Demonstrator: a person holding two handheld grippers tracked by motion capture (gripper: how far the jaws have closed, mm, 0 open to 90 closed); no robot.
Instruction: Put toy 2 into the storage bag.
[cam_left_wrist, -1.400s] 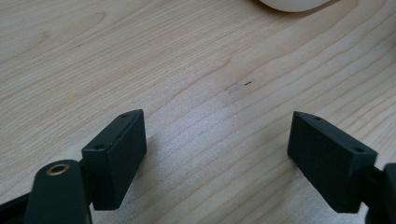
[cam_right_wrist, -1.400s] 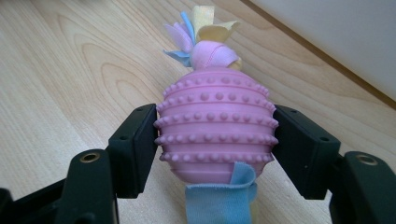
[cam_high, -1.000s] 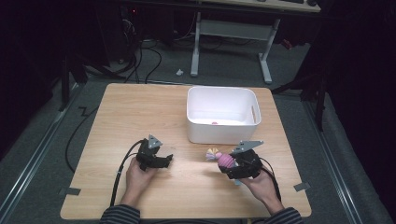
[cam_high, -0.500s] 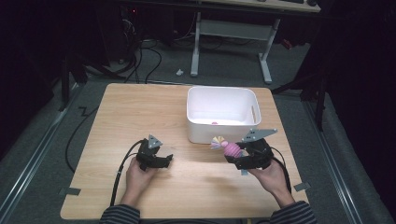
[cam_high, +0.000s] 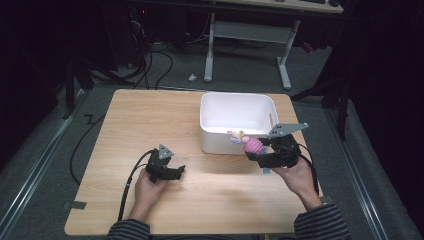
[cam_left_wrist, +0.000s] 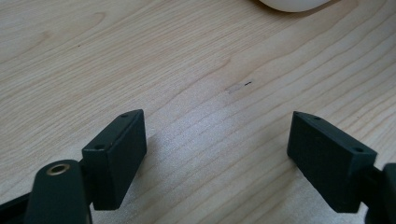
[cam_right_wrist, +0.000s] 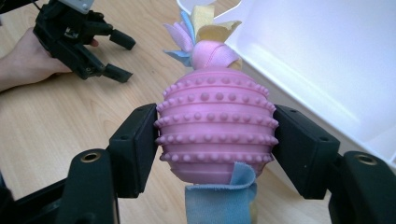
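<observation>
From the high view, the right claw (cam_high: 256, 150) carried a pink knobbly toy (cam_high: 251, 146) at the near rim of the white bin (cam_high: 210, 107); the left claw (cam_high: 176, 171) rested on the desk (cam_high: 130, 115). The left gripper view showed its jaws wide, nothing between. The right gripper view showed both jaws pressed on the toy (cam_right_wrist: 215, 128); next, I judged, came carrying it over the wall and letting go.

A light wooden table (cam_high: 120, 150) with visible grain is seen from above, set on grey carpeted floor (cam_high: 45, 150). Behind the table, the white legs of a desk frame (cam_high: 247, 35) are seen against a dark background, and black cables (cam_high: 155, 60) are coiled on the floor beside them. A small white scrap (cam_high: 192, 77) is seen on the carpet near the cables. Pieces of grey tape (cam_high: 74, 204) are stuck at the table's near corners.
</observation>
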